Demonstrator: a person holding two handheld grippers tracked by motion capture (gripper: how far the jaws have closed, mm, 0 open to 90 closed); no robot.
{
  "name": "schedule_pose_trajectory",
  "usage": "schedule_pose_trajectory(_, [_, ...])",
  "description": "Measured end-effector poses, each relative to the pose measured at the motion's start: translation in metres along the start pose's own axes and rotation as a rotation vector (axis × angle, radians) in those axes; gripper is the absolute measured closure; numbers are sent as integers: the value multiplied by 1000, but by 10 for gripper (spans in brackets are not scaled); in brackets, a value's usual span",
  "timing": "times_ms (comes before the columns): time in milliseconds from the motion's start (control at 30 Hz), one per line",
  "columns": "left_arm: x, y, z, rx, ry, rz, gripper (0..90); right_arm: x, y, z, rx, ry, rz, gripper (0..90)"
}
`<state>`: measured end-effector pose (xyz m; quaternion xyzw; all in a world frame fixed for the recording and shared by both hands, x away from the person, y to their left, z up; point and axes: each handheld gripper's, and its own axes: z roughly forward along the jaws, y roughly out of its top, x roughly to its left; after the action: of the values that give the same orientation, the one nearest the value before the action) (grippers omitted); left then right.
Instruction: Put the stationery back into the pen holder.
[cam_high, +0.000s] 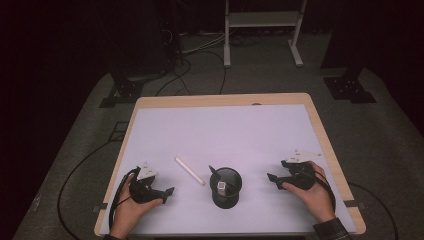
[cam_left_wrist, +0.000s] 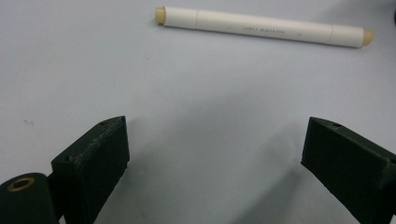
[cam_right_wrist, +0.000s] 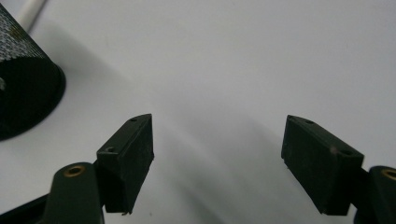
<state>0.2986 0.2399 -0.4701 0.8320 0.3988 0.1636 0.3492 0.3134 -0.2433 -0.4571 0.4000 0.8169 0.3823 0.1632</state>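
Observation:
A white marker (cam_high: 189, 171) lies flat on the white mat, left of a black mesh pen cup (cam_high: 225, 187) that stands upright with a dark pen and a small white-tagged item inside. My left gripper (cam_high: 170, 191) rests low at the front left, pointing right toward the marker. In the left gripper view its jaws (cam_left_wrist: 217, 135) are open and empty, and the marker (cam_left_wrist: 261, 26) lies crosswise a little beyond them. My right gripper (cam_high: 270, 177) sits right of the cup, pointing left. Its jaws (cam_right_wrist: 218, 130) are open with bare mat between them, the cup (cam_right_wrist: 23, 88) off to the left.
The white mat (cam_high: 225, 125) covers a wooden table with a narrow bare rim (cam_high: 320, 125). Cables (cam_high: 75, 175) trail from both grippers over the table's front edge to the carpet. A white metal frame (cam_high: 262, 30) and dark stand feet (cam_high: 350, 87) are on the floor behind.

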Motion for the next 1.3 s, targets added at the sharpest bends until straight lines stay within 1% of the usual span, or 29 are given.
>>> schedule_pose_trajectory(33, [-1, 1, 0, -2, -3, -4, 68, 0, -3, 1, 11, -7, 0, 231])
schedule_pose_trajectory(67, [-2, 3, 1, 0, -3, 3, 68, -1, -5, 1, 17, -12, -3, 227])
schedule_pose_trajectory(100, [-3, 4, 1, -1, -2, 1, 68, -1, -8, 2, 25, -13, -3, 226])
schedule_pose_trajectory(167, [-5, 9, 2, -1, -8, 17, 68, -1, -13, 4, 41, -17, -5, 217])
schedule_pose_trajectory(200, [-6, 10, 2, -5, -10, 15, 68, -2, -16, 4, 50, -17, -2, 217])
schedule_pose_trajectory(267, [-6, 16, 3, -11, -14, 23, 69, -3, -21, 6, 52, -19, 2, 218])
schedule_pose_trajectory(300, [-6, 16, 3, -11, -14, 23, 68, -3, -21, 6, 52, -19, 2, 218])
schedule_pose_trajectory(333, [-7, 19, 4, -13, -17, 24, 68, -3, -23, 6, 54, -20, 11, 218])
schedule_pose_trajectory(367, [-7, 20, 4, -17, -17, 25, 69, -4, -25, 6, 39, -20, 12, 224])
schedule_pose_trajectory(467, [-8, 27, 7, -21, -20, 14, 68, -4, -27, 5, 26, -33, 10, 220])
schedule_pose_trajectory(567, [-8, 33, 10, -27, -16, 7, 68, -2, -29, 6, 17, -42, -2, 217])
schedule_pose_trajectory(767, [-7, 48, 19, -23, 19, -11, 68, -2, -29, 6, 18, -43, -3, 216])
schedule_pose_trajectory(833, [-7, 52, 22, -24, 29, -29, 68, -2, -29, 6, 18, -43, -3, 216])
schedule_pose_trajectory(867, [-7, 55, 25, -33, 39, -44, 68, -2, -29, 6, 18, -44, -4, 216])
schedule_pose_trajectory(900, [-7, 55, 25, -33, 39, -44, 68, -2, -29, 6, 18, -44, -4, 216])
schedule_pose_trajectory(933, [-7, 58, 29, -27, 48, -52, 68, -2, -29, 6, 18, -44, -4, 216])
schedule_pose_trajectory(1033, [-6, 62, 33, -27, 54, -55, 68, -2, -29, 6, 18, -45, -5, 216])
schedule_pose_trajectory(1133, [-6, 66, 38, -23, 66, -67, 68, -2, -30, 6, 17, -45, -5, 216])
schedule_pose_trajectory(1167, [-6, 67, 42, -12, 75, -82, 68, -2, -29, 6, 17, -45, -3, 216])
schedule_pose_trajectory(1300, [-8, 68, 47, 6, 79, -92, 68, -2, -29, 6, 17, -45, -3, 216])
